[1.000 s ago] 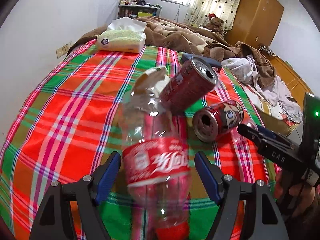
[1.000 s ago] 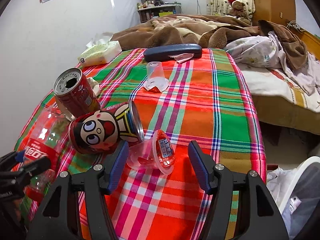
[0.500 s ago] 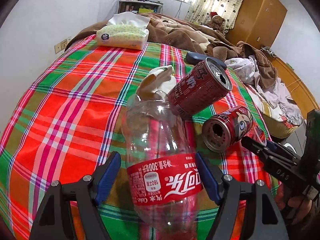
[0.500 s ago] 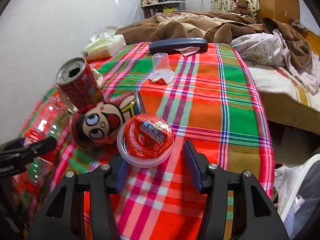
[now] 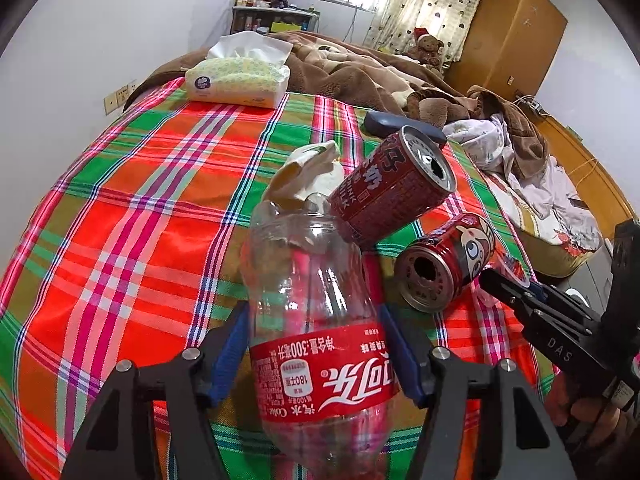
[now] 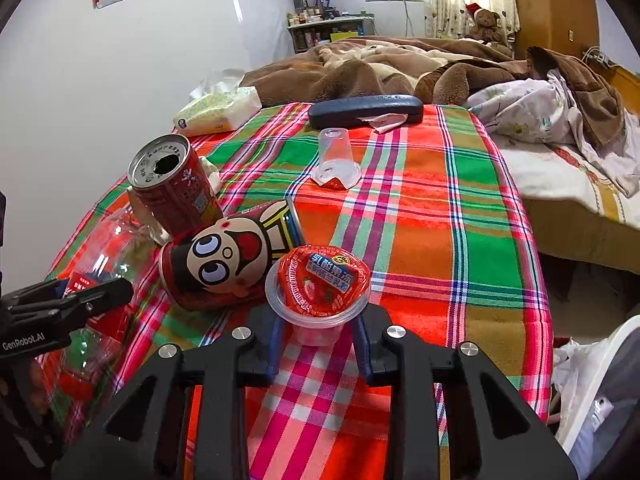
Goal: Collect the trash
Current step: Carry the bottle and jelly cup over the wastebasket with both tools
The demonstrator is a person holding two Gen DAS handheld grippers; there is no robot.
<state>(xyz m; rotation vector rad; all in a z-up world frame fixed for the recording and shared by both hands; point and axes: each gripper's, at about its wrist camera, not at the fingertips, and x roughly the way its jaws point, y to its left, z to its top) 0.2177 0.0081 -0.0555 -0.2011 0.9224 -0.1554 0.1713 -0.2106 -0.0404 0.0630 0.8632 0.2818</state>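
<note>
Left gripper (image 5: 316,360): jaws closing, blue pads pressed on the plastic bottle (image 5: 316,320), clamped at its red label.
Right gripper (image 6: 318,336): jaws closing, pads gripping the jelly cup (image 6: 318,294).
Cartoon can (image 6: 228,256): lying down, touching the cup's left side.
Upright can (image 6: 172,184): behind the cartoon can.
Empty cup (image 6: 336,158): farther back, bare plaid cloth (image 6: 440,220) around it.
Cloth edge: drops off right of the cup.

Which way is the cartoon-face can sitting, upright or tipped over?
Tipped over. The cartoon-face can lies on its side on the plaid cloth, one round end facing the left wrist camera, beside the other red can.
</note>
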